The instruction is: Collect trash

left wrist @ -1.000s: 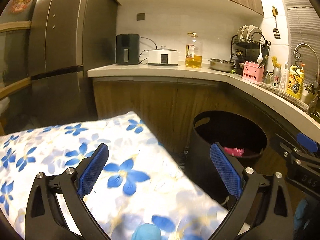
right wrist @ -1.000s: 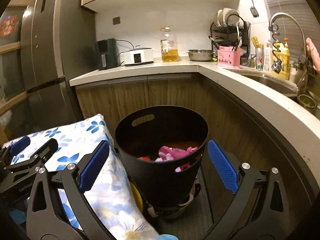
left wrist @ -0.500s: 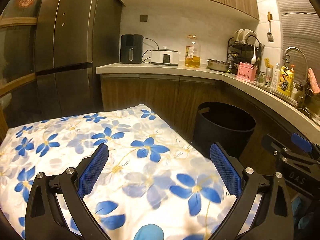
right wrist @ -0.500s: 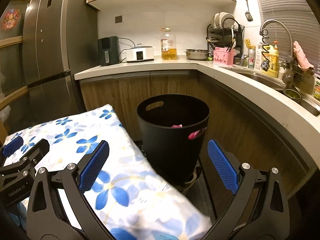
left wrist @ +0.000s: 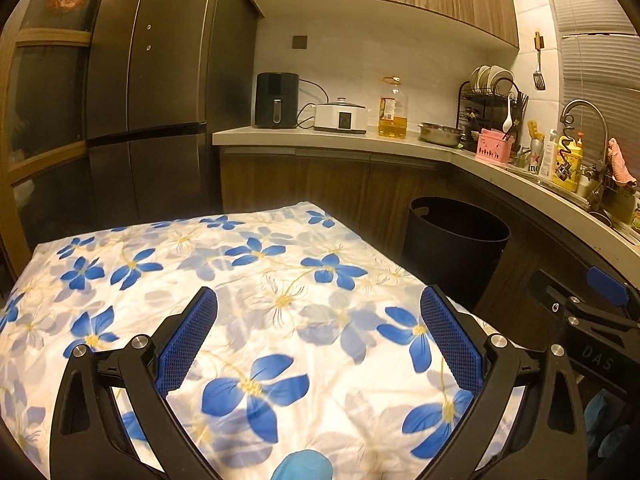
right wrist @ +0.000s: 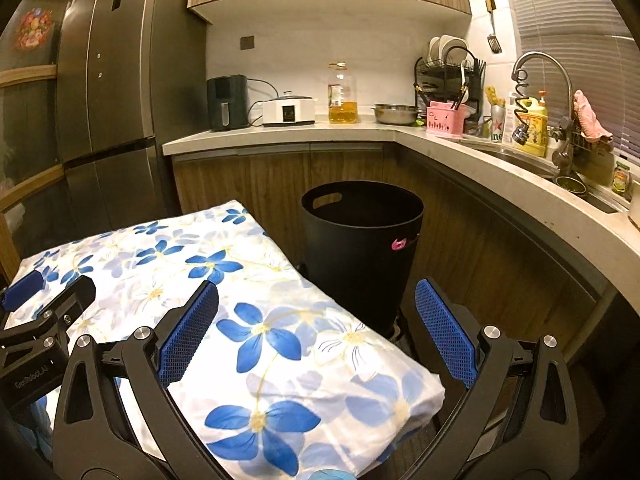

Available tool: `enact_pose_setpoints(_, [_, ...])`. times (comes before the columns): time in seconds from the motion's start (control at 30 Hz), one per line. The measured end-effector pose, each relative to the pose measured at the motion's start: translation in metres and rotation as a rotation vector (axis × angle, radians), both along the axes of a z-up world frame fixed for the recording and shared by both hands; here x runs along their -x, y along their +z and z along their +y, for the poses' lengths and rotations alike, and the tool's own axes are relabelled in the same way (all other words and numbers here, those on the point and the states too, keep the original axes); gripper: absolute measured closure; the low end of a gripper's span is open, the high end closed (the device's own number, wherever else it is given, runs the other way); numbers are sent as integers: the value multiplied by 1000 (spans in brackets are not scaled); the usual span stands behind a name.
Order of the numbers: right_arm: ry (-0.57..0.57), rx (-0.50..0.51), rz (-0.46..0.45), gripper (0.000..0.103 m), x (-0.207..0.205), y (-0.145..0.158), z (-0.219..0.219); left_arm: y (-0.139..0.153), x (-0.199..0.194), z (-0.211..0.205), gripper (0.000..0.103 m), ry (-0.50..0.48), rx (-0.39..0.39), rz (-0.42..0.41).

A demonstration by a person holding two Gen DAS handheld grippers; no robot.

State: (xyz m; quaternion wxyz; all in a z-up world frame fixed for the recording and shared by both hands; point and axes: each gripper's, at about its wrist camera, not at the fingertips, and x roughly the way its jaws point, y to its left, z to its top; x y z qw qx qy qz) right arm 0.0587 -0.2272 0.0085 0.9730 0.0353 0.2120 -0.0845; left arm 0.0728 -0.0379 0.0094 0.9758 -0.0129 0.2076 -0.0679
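The floral cloth (left wrist: 256, 304) looks soft and lightly creased. The bin (right wrist: 362, 256) is matt black plastic, the cabinets (right wrist: 276, 176) grained wood, the fridge (left wrist: 160, 80) brushed metal.

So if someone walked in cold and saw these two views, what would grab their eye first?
Probably the white cloth with blue flowers, which fills the foreground under both open grippers, left and right. Next, the black bin on the floor between the cloth and the wooden cabinets, with something pink showing at a handle hole. Behind it runs the cluttered counter.
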Motion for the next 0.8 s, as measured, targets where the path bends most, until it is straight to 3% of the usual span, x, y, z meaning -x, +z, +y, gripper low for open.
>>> enact_pose_setpoints(0.8, [-3,25,-3,5,23,-3,26,-1,25,20,6,5,4,-6])
